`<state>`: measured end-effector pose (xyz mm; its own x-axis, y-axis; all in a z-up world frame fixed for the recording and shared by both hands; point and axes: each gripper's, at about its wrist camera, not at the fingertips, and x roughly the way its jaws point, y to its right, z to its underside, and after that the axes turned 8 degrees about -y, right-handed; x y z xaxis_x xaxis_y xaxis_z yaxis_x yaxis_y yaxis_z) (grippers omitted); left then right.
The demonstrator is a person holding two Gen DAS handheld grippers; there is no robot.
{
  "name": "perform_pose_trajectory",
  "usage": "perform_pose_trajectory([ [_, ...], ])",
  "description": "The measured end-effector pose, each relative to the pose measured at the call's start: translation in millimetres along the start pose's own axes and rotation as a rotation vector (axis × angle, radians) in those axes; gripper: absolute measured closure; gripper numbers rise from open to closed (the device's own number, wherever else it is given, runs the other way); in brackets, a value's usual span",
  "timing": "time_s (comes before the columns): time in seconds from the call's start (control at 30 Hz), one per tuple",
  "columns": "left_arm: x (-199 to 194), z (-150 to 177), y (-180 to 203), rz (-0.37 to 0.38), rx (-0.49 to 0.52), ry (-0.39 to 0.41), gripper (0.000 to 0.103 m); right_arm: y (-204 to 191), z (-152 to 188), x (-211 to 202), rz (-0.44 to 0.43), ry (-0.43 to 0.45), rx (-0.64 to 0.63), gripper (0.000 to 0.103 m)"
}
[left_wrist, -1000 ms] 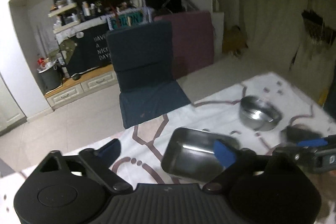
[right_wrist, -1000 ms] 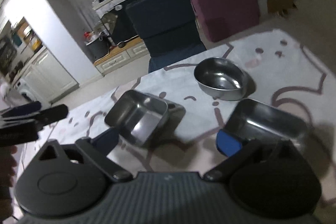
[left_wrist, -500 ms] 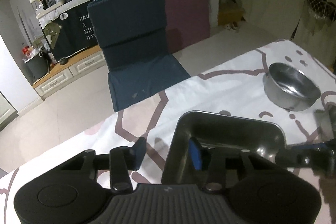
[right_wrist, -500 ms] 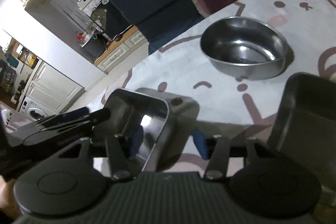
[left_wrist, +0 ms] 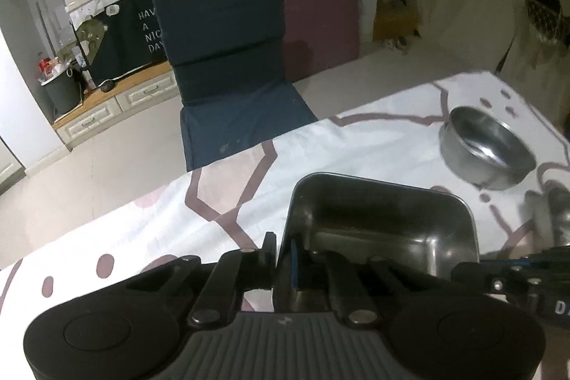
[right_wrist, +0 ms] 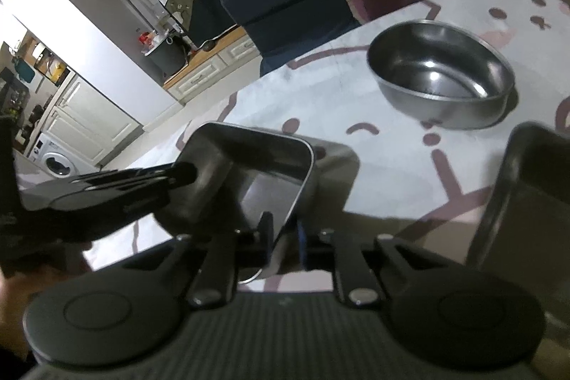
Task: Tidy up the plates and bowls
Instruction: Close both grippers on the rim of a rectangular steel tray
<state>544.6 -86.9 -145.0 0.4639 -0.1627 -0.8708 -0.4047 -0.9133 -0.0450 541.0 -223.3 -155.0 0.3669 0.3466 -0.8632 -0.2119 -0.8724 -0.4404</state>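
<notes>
A rectangular steel tray [left_wrist: 384, 182] lies on the patterned tablecloth just ahead of me. My left gripper [left_wrist: 281, 248] has its jaws closing on the tray's left wall, one pad inside and one outside. In the right wrist view the same tray [right_wrist: 270, 135] has its near right wall between the closing jaws of my right gripper [right_wrist: 283, 232], pads against the metal. The left gripper [right_wrist: 188, 171] shows at the tray's far side, and the right gripper [left_wrist: 473, 267] at its right end. A round steel bowl [right_wrist: 441, 73] [left_wrist: 484, 152] stands further back. A second rectangular tray [right_wrist: 527, 202] sits right.
The white cloth with pink lines [left_wrist: 356, 138] covers the table, whose far edge runs behind the bowl. A dark blue chair [left_wrist: 228, 59] and a maroon panel [left_wrist: 320, 20] stand beyond that edge. A hand [right_wrist: 10, 291] shows at the lower left.
Both grippers came down and forward onto the rectangular tray, and their jaws went from wide open to closed on its opposite walls.
</notes>
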Motion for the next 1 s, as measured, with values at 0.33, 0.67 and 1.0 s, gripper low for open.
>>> perform_pose_trajectory([
  [0.33, -81.9, 15.2, 29.2, 0.035, -0.080, 0.067, 0.101, 0.2, 10.1, -43.9, 0.040, 0.037, -0.098, 0.095],
  [0.67, -181.6, 54.1, 88.3, 0.026, -0.145, 0.130, 0.101, 2.9, 41.9, -154.2, 0.045, 0.114, -0.210, 0.098],
  [1.0, -240.0, 125.1, 144.1, 0.050, -0.221, 0.174, 0.101, 21.4, 101.5, -229.3, 0.025, 0.139, -0.293, 0.098],
])
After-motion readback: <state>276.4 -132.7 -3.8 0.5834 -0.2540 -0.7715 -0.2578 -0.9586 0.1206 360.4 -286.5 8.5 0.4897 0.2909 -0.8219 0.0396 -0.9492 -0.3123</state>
